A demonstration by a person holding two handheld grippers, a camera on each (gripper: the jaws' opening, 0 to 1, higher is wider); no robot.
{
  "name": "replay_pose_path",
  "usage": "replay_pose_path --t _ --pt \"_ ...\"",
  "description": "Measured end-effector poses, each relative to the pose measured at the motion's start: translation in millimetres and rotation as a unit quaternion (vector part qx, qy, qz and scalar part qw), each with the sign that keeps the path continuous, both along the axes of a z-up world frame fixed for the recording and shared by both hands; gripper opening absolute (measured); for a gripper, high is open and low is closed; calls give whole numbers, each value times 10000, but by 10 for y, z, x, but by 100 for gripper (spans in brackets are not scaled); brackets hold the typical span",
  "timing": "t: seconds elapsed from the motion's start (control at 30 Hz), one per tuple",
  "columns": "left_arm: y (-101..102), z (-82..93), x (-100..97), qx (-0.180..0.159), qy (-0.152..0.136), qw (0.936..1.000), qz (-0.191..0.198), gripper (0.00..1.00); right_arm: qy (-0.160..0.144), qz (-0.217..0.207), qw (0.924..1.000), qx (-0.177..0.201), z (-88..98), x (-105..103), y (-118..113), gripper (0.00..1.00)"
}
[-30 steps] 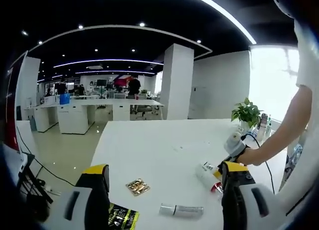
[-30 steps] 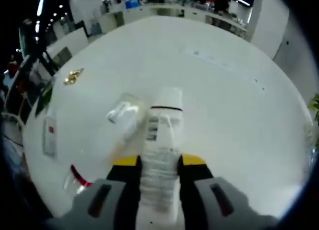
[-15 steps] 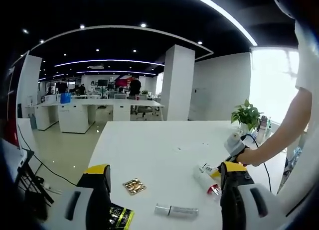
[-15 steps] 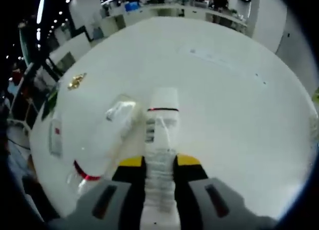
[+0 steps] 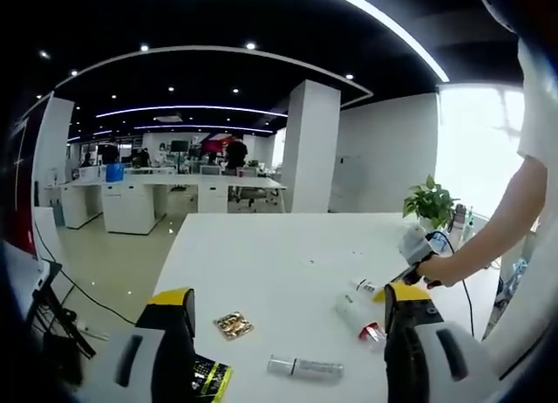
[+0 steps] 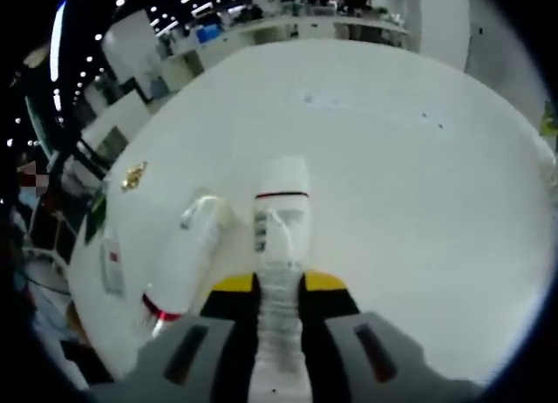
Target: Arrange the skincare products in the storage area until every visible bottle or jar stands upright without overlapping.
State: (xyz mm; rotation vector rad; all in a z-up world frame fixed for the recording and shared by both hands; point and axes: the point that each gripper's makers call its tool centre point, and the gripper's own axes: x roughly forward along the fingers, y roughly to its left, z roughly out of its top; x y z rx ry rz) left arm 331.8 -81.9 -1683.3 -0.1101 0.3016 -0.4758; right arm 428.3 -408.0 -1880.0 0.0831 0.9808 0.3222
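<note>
White round tabletop (image 6: 418, 202): my right gripper (image 6: 279, 285) clamps a clear white-capped bottle (image 6: 279, 237), long axis pointing forward; my left gripper (image 5: 283, 320) gapes empty.

Bare white table (image 6: 410, 185) lies open right of the held bottle (image 6: 281, 237); a lying bottle (image 6: 185, 255) crowds its left

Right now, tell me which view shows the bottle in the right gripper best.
The right gripper view: the white bottle runs up the centre between the jaws, cap and label visible. In the left gripper view, it is a small sliver beyond the right gripper, partly hidden.
</note>
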Motion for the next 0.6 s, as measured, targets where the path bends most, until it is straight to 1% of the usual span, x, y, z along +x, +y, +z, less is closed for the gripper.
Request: replay_pose_path --t 0.37,0.43,0.47,0.57,0.6 --pt "-16 16 -46 -27 -2 10000 22 92 40 -162 9993 329 63 -52 2 12" --pt "-31 16 -52 -8 0 10000 7 92 60 -170 9992 356 60 -75 -4 9" --pt "-40 17 -56 1 -1 10000 -9 92 65 -197 9988 437 68 -86 -6 8" --pt "-57 25 -69 21 -11 10000 -44 92 74 -163 9990 418 47 -111 -13 4" --pt "-59 30 -74 29 -16 10000 -51 92 -20 -186 9978 640 88 -86 33 2"
